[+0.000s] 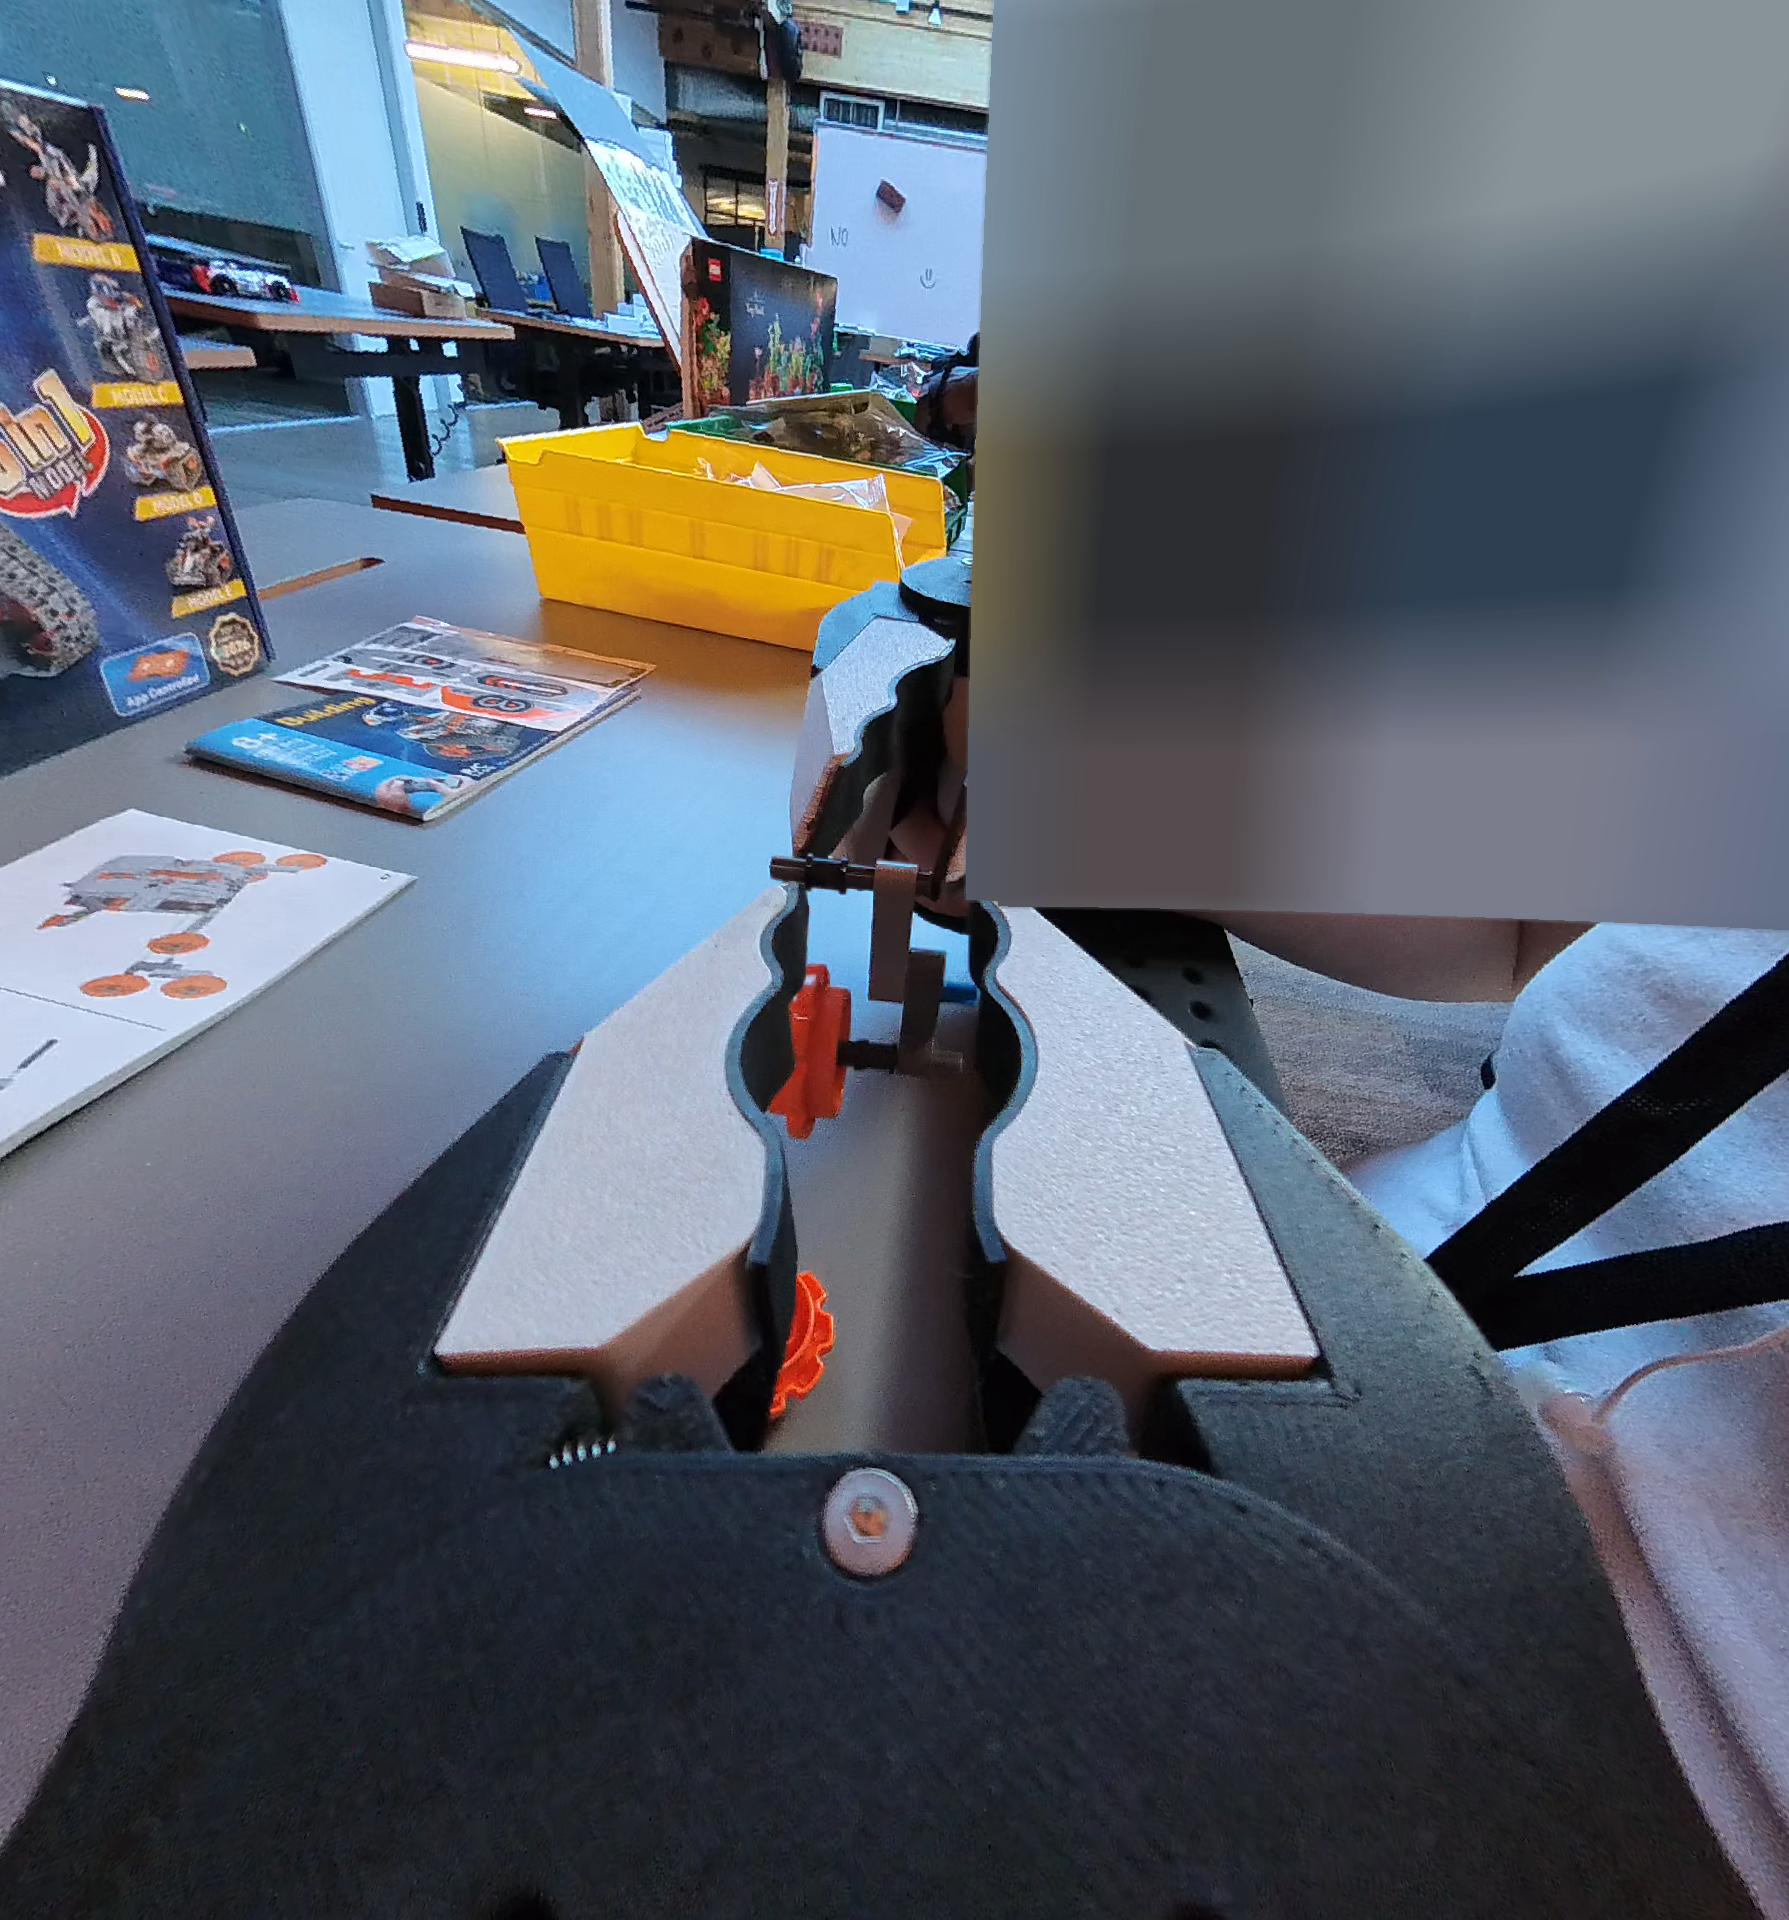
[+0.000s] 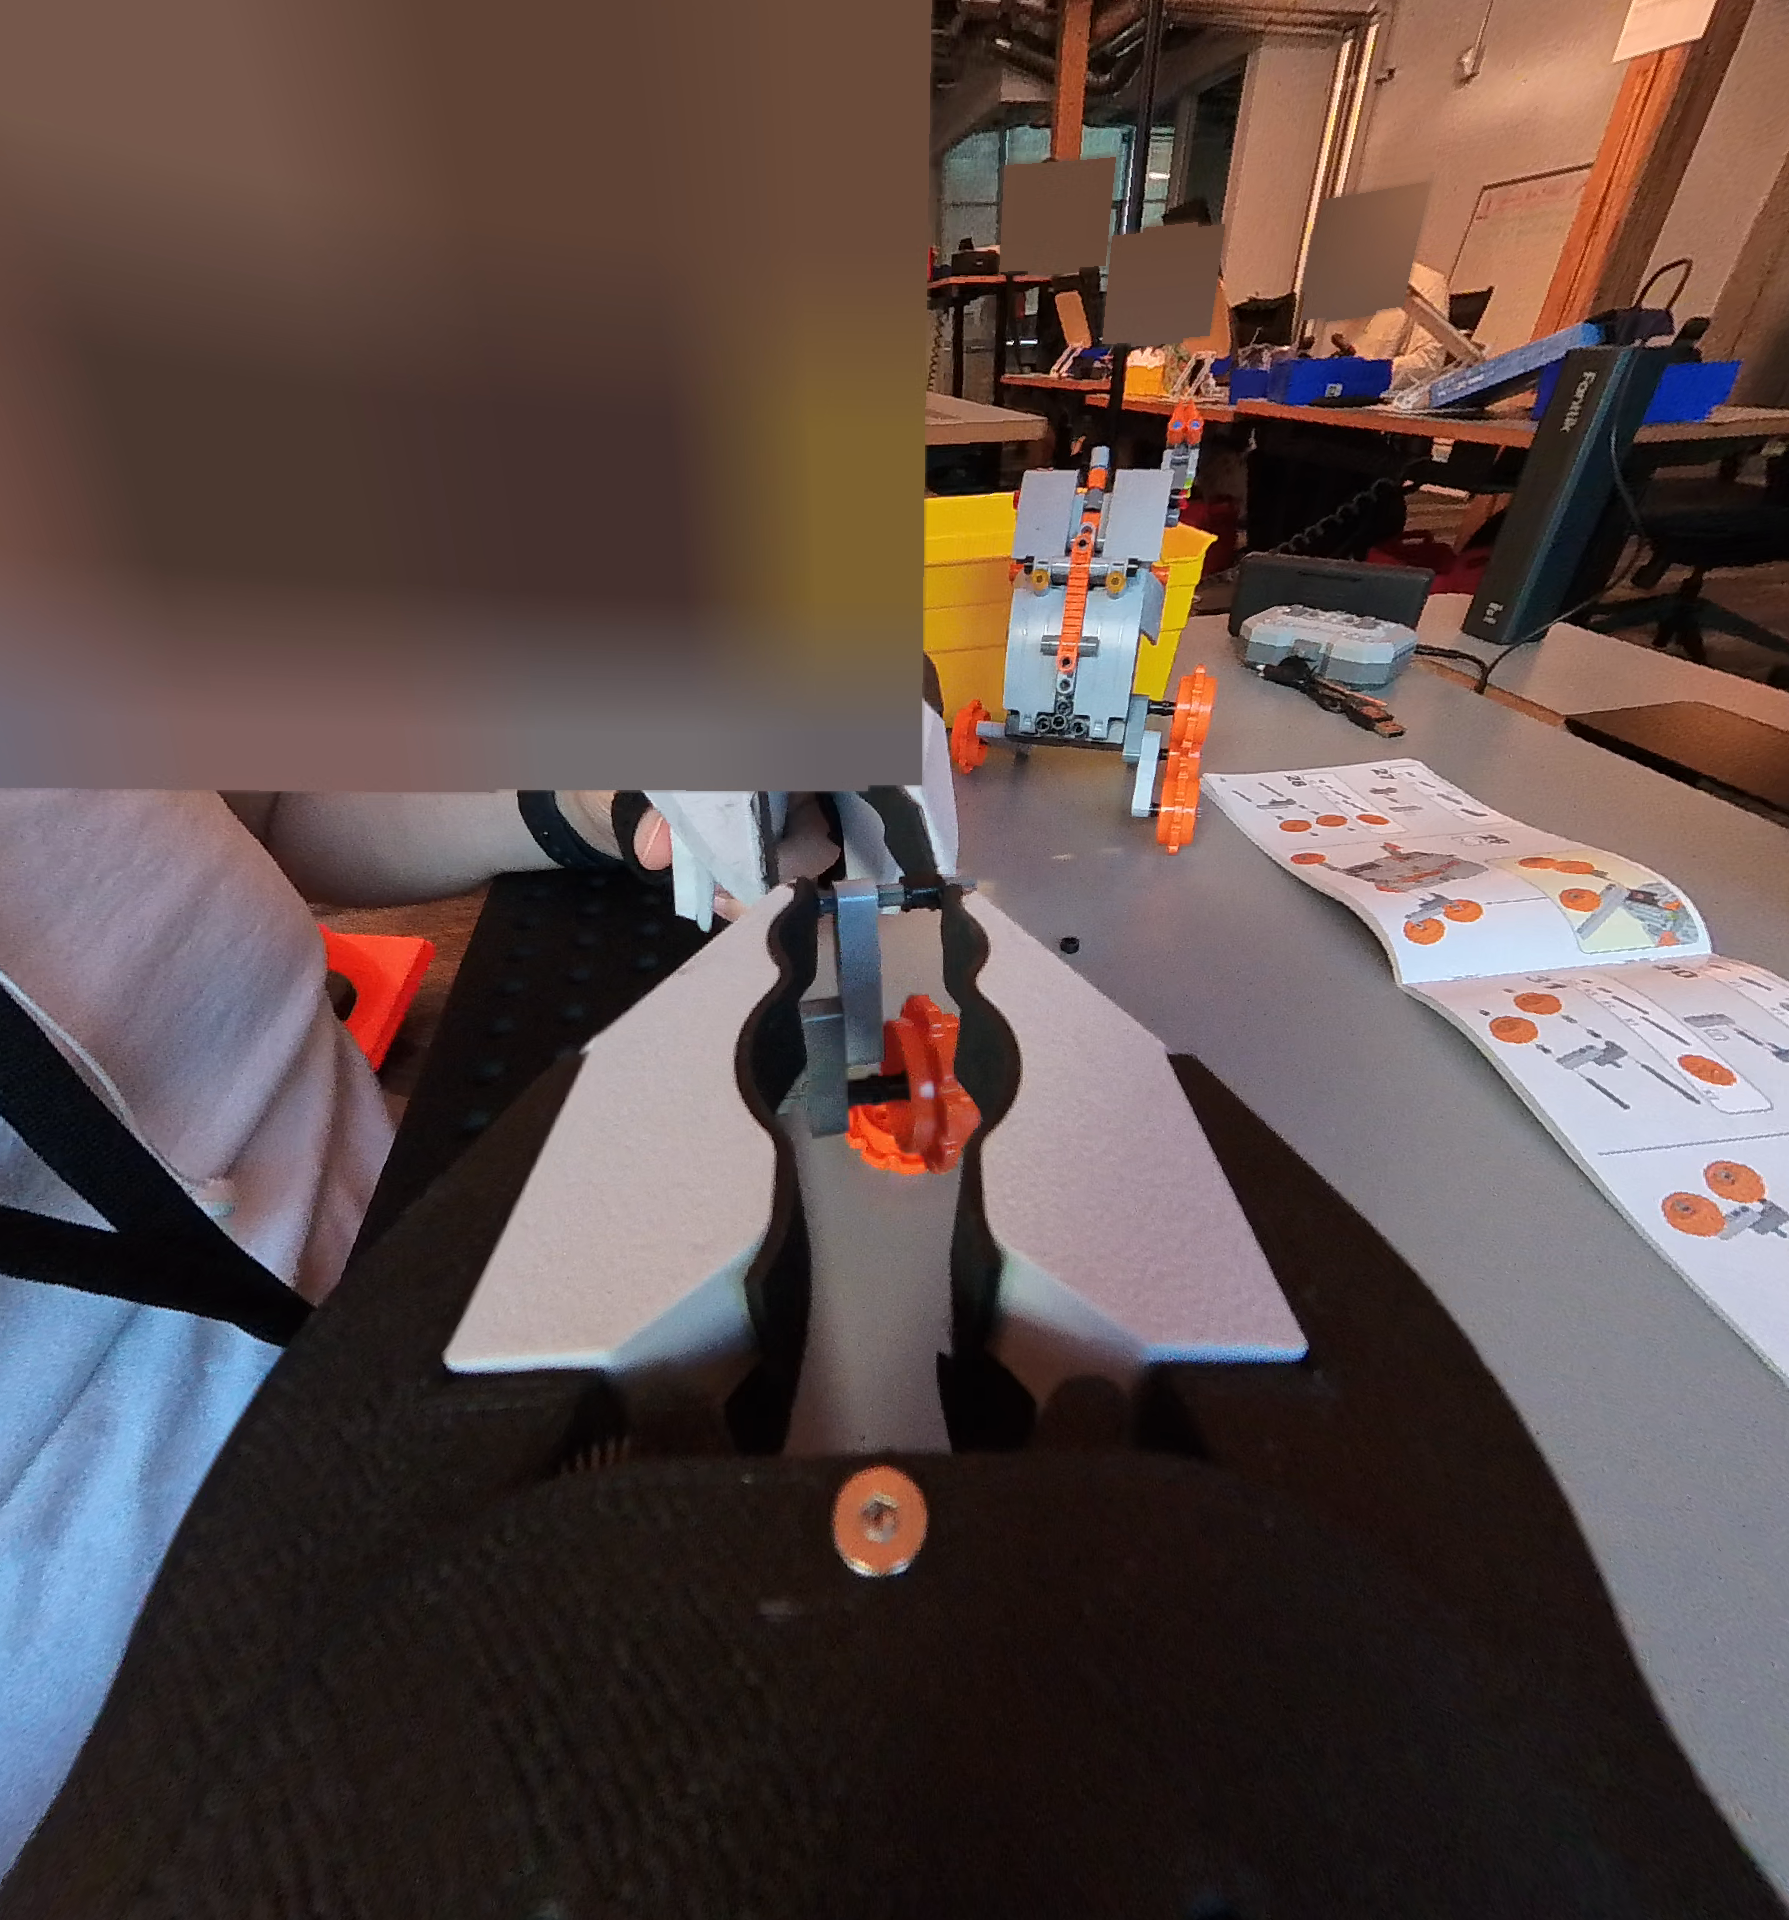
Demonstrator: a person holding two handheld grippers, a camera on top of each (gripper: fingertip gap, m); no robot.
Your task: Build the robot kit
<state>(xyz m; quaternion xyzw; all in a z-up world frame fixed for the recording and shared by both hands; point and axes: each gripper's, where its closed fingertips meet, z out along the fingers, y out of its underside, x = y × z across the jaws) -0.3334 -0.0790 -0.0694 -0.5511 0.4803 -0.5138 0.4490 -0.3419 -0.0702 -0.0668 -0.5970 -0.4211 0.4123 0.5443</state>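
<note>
We saw the left hand-held gripper nearly closed, its tips pinching a dark axle of a small grey-and-orange brick assembly above the desk. The right hand-held gripper faced it, also nearly closed on the same assembly, whose orange gear sat between its fingers. At two o'clock of the right view stood a grey brick vehicle, an open instruction booklet near it
</note>
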